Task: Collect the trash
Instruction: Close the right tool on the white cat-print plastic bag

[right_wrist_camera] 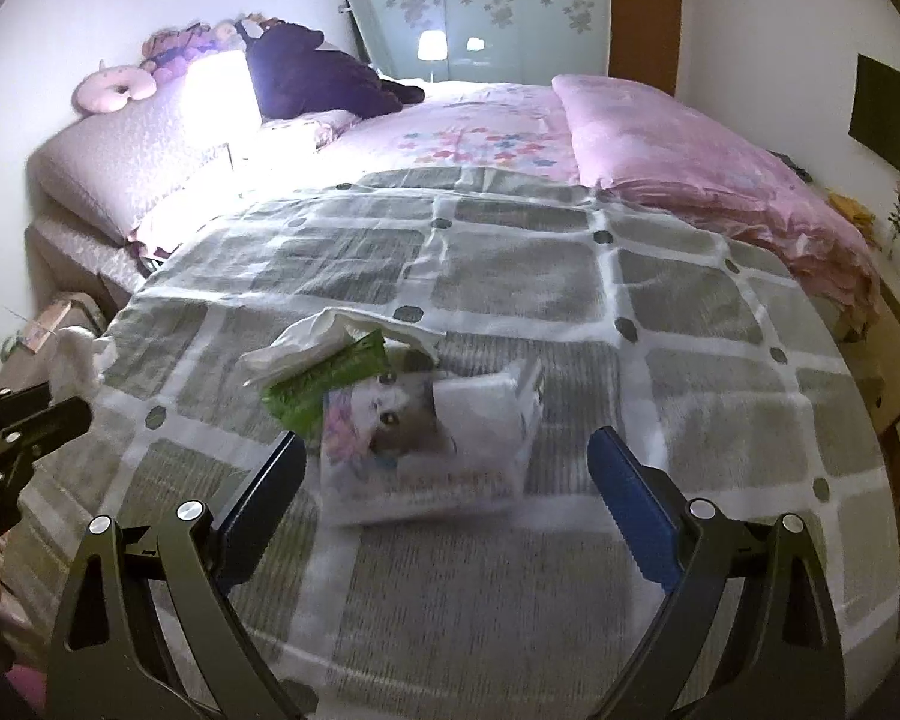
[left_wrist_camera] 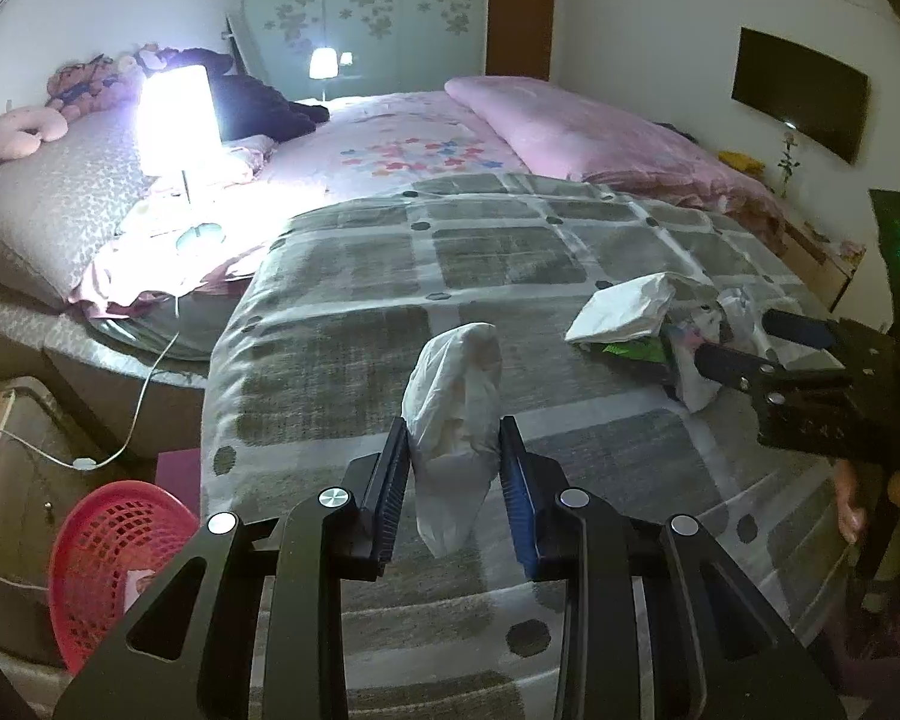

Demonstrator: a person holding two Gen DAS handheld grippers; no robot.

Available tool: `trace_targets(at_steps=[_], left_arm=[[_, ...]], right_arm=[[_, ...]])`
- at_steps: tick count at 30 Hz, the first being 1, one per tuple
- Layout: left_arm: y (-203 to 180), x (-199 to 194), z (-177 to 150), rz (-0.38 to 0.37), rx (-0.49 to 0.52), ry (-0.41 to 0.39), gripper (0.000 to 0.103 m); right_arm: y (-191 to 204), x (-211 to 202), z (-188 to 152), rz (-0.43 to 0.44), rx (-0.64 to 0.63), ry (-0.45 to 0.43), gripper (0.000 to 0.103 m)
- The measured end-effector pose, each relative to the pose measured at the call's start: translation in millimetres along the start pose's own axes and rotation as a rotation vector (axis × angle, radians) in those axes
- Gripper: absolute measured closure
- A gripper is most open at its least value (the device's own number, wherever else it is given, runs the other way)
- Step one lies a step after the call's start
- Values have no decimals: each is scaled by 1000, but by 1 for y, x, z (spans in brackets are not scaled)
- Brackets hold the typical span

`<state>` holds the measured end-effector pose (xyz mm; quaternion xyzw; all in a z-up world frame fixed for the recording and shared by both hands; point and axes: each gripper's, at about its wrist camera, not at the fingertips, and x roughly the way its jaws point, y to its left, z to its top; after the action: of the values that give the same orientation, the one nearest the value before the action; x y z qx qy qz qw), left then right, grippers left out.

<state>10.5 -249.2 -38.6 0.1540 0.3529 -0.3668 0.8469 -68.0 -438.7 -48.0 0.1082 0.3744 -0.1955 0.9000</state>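
My left gripper (left_wrist_camera: 453, 441) is shut on a crumpled white tissue wad (left_wrist_camera: 456, 408), held above the grey checked blanket (left_wrist_camera: 390, 276). Further right on the blanket lies a pile of trash: a white tissue (left_wrist_camera: 621, 306) and a green wrapper (left_wrist_camera: 636, 351). In the right wrist view the same pile holds a white tissue (right_wrist_camera: 306, 345), a green wrapper (right_wrist_camera: 330, 381) and a tissue pack with a cat picture (right_wrist_camera: 426, 438). My right gripper (right_wrist_camera: 447, 462) stands open just short of that pack, with its fingers wide on either side. The left gripper's fingers and the held wad (right_wrist_camera: 75, 363) show at the left edge.
A red mesh basket (left_wrist_camera: 108, 558) stands on the floor at the bed's lower left. A lit lamp (left_wrist_camera: 177, 120) sits on the bed near the headboard, with its cord trailing down. Pink bedding (left_wrist_camera: 600, 138) and plush toys (right_wrist_camera: 306, 69) lie further back. A person's hand (left_wrist_camera: 852, 510) shows at right.
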Motion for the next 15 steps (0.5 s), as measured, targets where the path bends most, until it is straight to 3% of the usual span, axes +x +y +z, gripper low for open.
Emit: trace_targets(at_steps=[4,10,15], left_arm=[[2,0,-1,3,-6,3,74],[5,0,-3,7,-11,5,74],[8,-2,-5,10,-17,6,74]], right_arm=[[2,9,3,7,-17,16,11],[4,14,2,44,-21,37,34],[4,6,-3,55,-12,36,36]])
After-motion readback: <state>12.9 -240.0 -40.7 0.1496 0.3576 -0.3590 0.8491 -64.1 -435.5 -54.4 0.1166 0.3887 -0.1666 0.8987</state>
